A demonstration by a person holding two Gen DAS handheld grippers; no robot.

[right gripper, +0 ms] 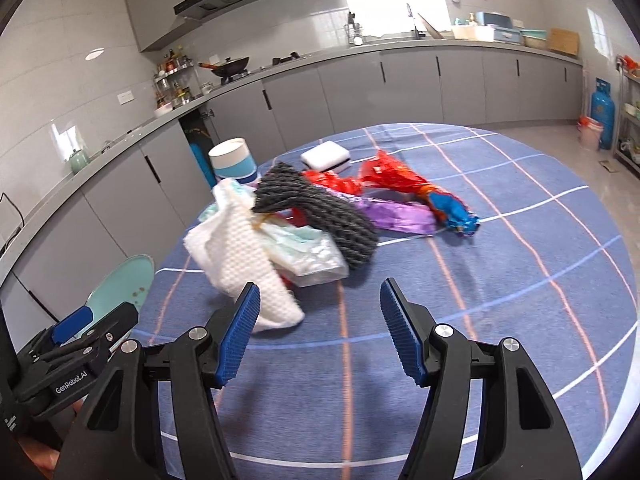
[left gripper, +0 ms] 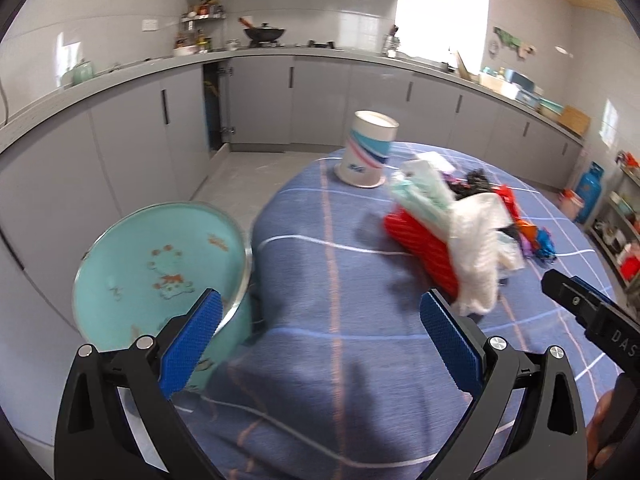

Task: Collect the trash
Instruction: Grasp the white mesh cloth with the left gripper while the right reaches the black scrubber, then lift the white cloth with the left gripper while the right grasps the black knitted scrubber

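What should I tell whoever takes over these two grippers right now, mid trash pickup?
Left gripper: open, empty, over the table's near left edge.
Right gripper: open, empty, facing the trash pile.
Trash on the blue checked tablecloth: white foam sheet, clear plastic bag, grey foam net, red wrapper, purple wrapper, blue wrapper, all heaped together. Paper cup stands upside down behind the pile.
Teal bin sits beside the table's left edge, below tabletop level; little shows inside.
Done: cannot tell that anything has been binned.
Left: the whole pile. The white foam sheet is nearest, probably first.
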